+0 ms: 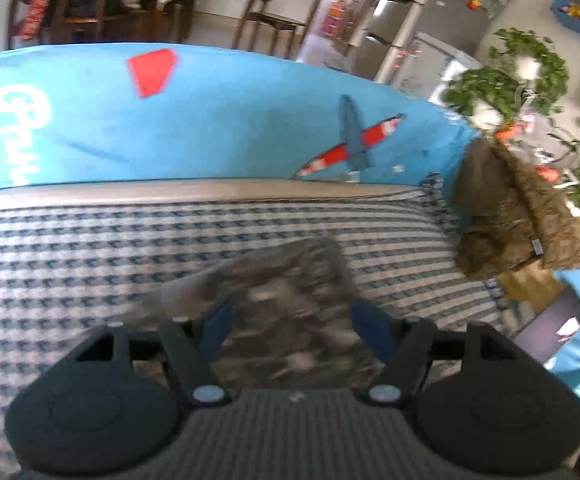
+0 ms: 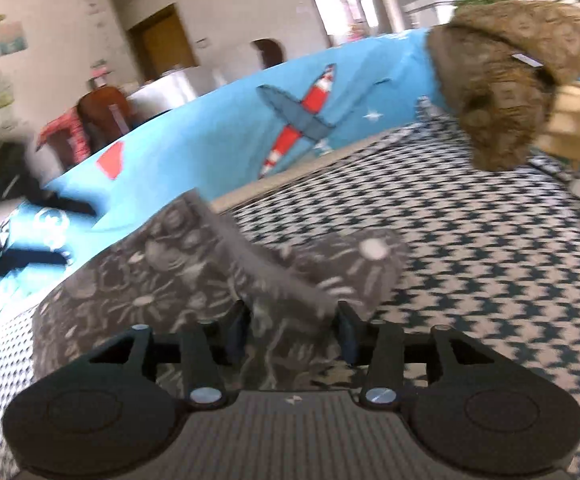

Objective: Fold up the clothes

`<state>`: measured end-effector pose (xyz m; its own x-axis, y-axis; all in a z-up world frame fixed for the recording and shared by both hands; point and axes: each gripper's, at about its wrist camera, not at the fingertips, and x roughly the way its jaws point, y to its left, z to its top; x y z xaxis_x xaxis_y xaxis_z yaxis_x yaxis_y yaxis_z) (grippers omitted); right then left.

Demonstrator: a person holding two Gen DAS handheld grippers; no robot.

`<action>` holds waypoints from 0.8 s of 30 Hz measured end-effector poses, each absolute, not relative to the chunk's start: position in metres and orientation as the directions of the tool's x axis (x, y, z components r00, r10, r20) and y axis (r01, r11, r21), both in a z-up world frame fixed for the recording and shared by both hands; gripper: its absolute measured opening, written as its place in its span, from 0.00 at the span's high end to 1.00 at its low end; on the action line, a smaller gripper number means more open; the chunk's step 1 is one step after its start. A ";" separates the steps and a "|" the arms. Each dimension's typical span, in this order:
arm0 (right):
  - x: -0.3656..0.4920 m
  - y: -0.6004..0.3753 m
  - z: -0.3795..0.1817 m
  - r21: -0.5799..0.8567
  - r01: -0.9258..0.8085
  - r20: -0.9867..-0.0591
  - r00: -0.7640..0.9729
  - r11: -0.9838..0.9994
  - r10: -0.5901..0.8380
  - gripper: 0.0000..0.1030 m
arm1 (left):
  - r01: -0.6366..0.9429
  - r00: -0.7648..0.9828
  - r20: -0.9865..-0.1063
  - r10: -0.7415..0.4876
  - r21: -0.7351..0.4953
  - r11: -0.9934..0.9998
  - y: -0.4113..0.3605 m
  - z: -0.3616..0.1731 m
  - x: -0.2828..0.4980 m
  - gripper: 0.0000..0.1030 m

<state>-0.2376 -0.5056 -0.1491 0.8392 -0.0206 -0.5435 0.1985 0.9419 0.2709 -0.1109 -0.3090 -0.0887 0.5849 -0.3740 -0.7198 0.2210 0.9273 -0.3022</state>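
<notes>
Grey floral garment (image 2: 162,280) is being straddled by both parted tools, left tool (image 1: 290,326), right tool (image 2: 291,330); cloth extending leftward from right tool.

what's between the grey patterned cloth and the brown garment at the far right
Only bare houndstooth-checked surface lies between the grey patterned cloth and the brown garment. The right wrist view shows that stretch most clearly; the left wrist view agrees.
</notes>
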 end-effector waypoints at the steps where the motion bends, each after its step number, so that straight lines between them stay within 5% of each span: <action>1: -0.234 -0.508 -0.146 0.256 0.212 -0.541 0.840 0.943 -0.042 0.56 | 0.204 0.591 -0.726 -0.351 -0.287 0.936 -0.299 -0.091 -0.115 0.32; 10: -0.244 -0.499 -0.120 0.104 0.233 -0.406 0.898 0.967 -0.172 0.56 | 0.062 0.595 -0.770 -0.232 -0.244 0.968 -0.233 -0.126 -0.142 0.31; 17: -0.226 -0.496 -0.107 0.219 -0.126 -0.323 0.926 0.968 0.193 0.64 | 0.026 0.611 -0.758 -0.230 -0.271 0.962 -0.216 -0.144 -0.143 0.23; 24: -0.187 -0.465 -0.122 0.173 -0.313 -0.393 0.848 0.934 0.357 0.65 | 0.006 0.637 -0.742 -0.206 -0.263 0.965 -0.219 -0.148 -0.137 0.16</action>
